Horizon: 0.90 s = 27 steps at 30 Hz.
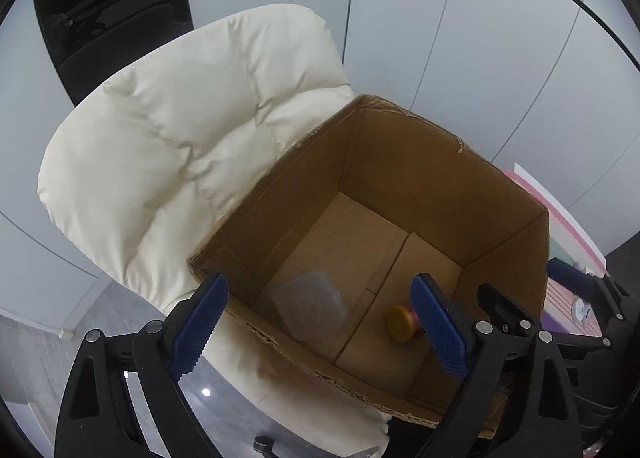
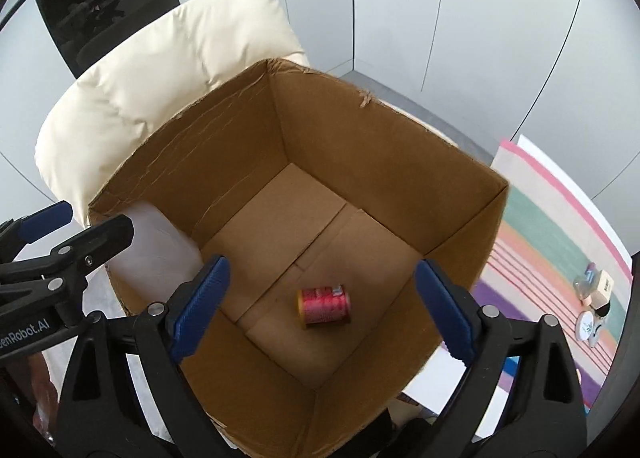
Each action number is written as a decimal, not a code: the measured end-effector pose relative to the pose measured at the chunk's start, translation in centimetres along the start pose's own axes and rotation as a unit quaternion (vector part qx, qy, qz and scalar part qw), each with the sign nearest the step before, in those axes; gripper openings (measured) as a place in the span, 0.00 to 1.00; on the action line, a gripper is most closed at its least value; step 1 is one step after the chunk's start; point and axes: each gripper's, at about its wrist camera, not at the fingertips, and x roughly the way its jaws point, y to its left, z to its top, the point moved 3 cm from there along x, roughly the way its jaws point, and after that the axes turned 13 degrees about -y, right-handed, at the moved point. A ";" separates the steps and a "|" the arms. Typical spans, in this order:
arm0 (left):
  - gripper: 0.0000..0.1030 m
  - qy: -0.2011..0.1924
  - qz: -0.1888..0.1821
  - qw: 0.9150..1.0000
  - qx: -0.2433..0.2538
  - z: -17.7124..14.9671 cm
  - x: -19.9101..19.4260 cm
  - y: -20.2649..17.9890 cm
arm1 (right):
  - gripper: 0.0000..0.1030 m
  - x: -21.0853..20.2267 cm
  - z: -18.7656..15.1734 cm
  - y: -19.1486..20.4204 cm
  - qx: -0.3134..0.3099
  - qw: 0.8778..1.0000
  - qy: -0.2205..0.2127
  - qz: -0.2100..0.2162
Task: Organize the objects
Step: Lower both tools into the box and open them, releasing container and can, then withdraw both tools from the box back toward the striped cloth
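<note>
Both tongs stood wide and empty over the box (image 2: pixel 460 214).
The can (image 2: pixel 324 306) lay on its side on the floor below the right tongs (image 2: pixel 322 312); left tongs (image 1: pixel 320 326) hung beside, over a clear tub (image 1: pixel 310 308).

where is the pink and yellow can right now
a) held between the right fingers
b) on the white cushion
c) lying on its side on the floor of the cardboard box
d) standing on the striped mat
c, the can lies on its side on the floor of the cardboard box, and the right gripper above it is open and holds nothing.
</note>
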 end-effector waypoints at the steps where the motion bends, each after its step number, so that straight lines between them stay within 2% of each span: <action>1: 0.91 0.000 0.000 1.000 0.002 0.0 0.0 -0.1 | 0.93 -0.2 -0.1 0.0 -0.004 1.000 -0.001 -0.004; 8: 0.91 -0.012 0.001 1.000 0.005 0.1 -0.5 -0.4 | 0.93 -0.6 -0.3 -0.4 0.006 1.000 0.004 -0.001; 19: 0.91 -0.004 -0.008 1.000 -0.007 -0.1 -0.3 -0.1 | 0.93 -1.1 -0.4 -0.3 0.012 1.000 0.009 -0.006; 27: 0.91 0.002 -0.005 1.000 0.006 -0.9 -1.7 0.3 | 0.93 -3.5 -0.7 -1.0 0.027 0.999 0.004 -0.016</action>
